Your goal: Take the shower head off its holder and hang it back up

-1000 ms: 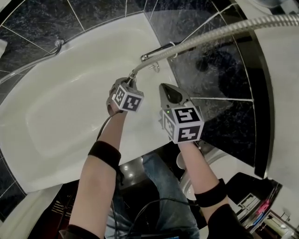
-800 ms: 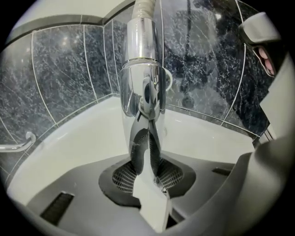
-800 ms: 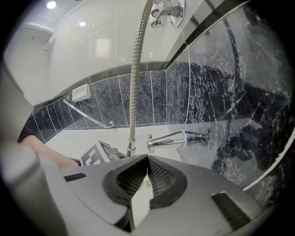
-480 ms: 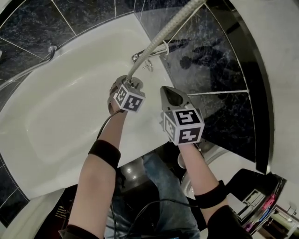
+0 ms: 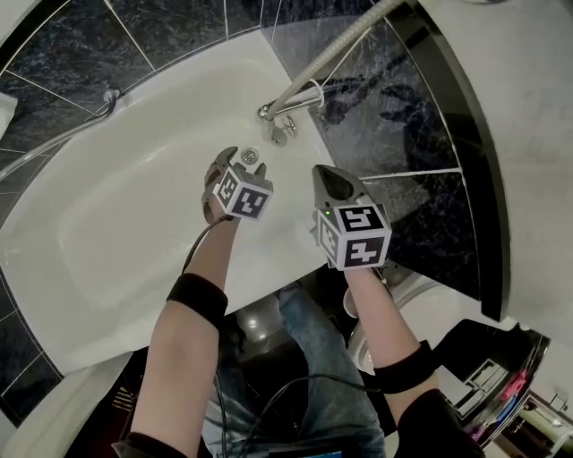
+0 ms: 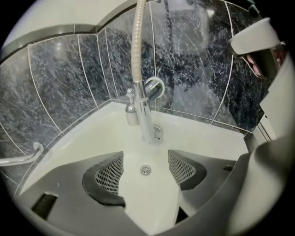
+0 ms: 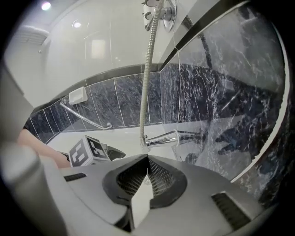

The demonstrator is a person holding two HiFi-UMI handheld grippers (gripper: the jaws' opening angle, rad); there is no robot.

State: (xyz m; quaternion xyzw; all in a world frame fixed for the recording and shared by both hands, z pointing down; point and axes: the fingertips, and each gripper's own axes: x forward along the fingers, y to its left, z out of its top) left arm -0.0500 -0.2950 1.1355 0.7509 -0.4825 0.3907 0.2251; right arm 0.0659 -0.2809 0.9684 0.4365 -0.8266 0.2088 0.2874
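Left gripper [image 6: 145,155]: jaws stood well apart and had just been opening, with nothing between them, only the tub drain [image 6: 145,170] showing through the gap. It pointed down at the chrome mixer tap [image 6: 145,115] on the far rim of the bathtub [image 5: 116,206], just short of it.

Right gripper [image 7: 147,160]: jaws together, empty, held to the right of the left one and slightly nearer.

Shower head [image 7: 168,11]: only the right gripper view caught what appeared to be it, a round chrome fitting high on the far wall, seemingly in its holder. It was outside the head view.

Governing relation: the shower hose [image 6: 137,41] rose from the tap almost straight up, leaning right in the head view, so the head lay far above both grippers, its hose axis near vertical. The left gripper was open and in line with the hose's foot. The right was judged marginally nearer the upper run, but closed.
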